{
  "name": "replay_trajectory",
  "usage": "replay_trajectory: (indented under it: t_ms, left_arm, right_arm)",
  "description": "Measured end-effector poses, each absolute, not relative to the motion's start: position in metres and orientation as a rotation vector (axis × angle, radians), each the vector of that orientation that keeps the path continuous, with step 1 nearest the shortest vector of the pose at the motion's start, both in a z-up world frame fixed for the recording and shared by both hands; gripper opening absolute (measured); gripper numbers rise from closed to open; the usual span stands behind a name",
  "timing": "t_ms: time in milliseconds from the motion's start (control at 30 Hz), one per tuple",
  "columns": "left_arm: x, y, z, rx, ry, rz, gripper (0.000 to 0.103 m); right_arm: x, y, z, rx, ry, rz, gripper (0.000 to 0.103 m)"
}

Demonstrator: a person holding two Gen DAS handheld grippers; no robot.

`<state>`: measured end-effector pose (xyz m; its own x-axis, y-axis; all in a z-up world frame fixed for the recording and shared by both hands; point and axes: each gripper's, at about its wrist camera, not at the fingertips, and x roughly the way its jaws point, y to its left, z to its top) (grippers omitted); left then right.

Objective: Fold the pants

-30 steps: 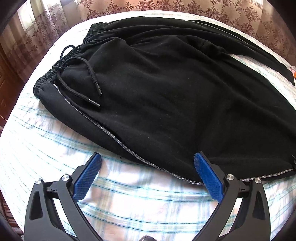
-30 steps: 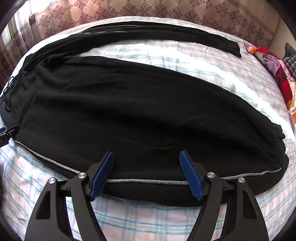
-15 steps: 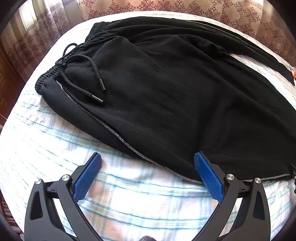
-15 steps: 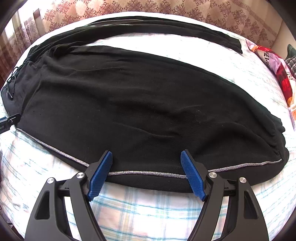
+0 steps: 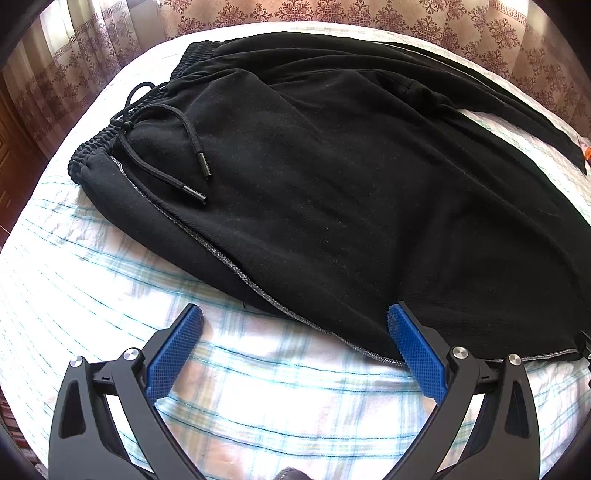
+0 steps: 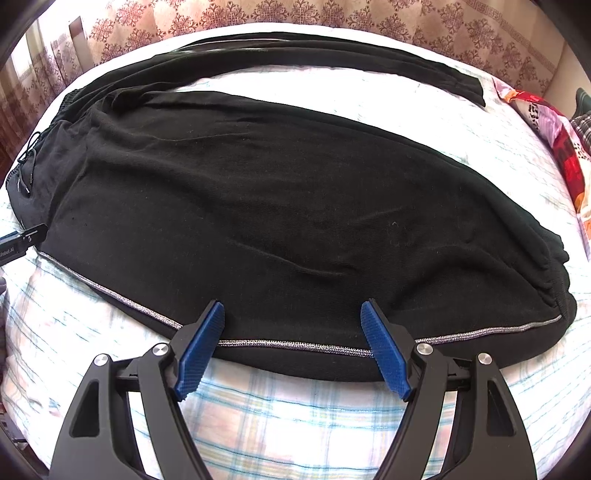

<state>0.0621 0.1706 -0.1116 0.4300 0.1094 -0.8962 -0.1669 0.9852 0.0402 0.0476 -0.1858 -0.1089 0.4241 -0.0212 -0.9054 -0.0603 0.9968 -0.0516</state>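
Black sweatpants (image 5: 332, 177) lie flat on a bed, waistband with drawstring (image 5: 162, 147) at the left, a grey side stripe (image 6: 295, 345) along the near edge. One leg lies near me (image 6: 277, 221); the other leg (image 6: 332, 55) stretches along the far side. My left gripper (image 5: 295, 314) is open and empty, at the near edge below the hip. My right gripper (image 6: 291, 306) is open and empty, its blue pads (image 6: 384, 350) over the near leg's striped edge. The left gripper's edge also shows in the right wrist view (image 6: 22, 240).
The bed has a white sheet with a pale blue check (image 5: 110, 295). A patterned headboard or wall (image 6: 295, 14) runs along the far side. A red patterned cloth (image 6: 565, 155) lies at the right end of the bed. Curtains (image 5: 55, 74) hang at the left.
Both grippers have drawn back slightly toward the near edge of the pants and stay open. The pants have not moved.
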Motion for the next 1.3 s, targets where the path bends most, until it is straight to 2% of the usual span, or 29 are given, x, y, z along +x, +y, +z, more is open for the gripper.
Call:
replay_trajectory:
  t_ms: [167,400,833,1100,1300]
  left_arm:
    - [0.068,0.178,-0.106,-0.083,1.132,0.155,0.101]
    - [0.092,0.206,-0.084,-0.090,1.106,0.189,0.101]
    - [0.221,0.306,-0.035,-0.152,1.009,0.292,0.101]
    - [0.296,0.353,-0.034,-0.247,0.976,0.281,0.101]
    - [0.343,0.386,-0.055,-0.404,0.989,0.213,0.101]
  right_arm:
    - [0.062,-0.176,-0.088,-0.077,1.072,0.073,0.076]
    - [0.111,-0.160,-0.081,0.008,1.090,0.158,0.076]
    - [0.245,-0.104,-0.065,0.047,1.049,0.275,0.076]
    - [0.320,-0.091,-0.080,0.171,1.089,0.324,0.076]
    - [0.363,-0.089,-0.097,0.310,1.121,0.342,0.076]
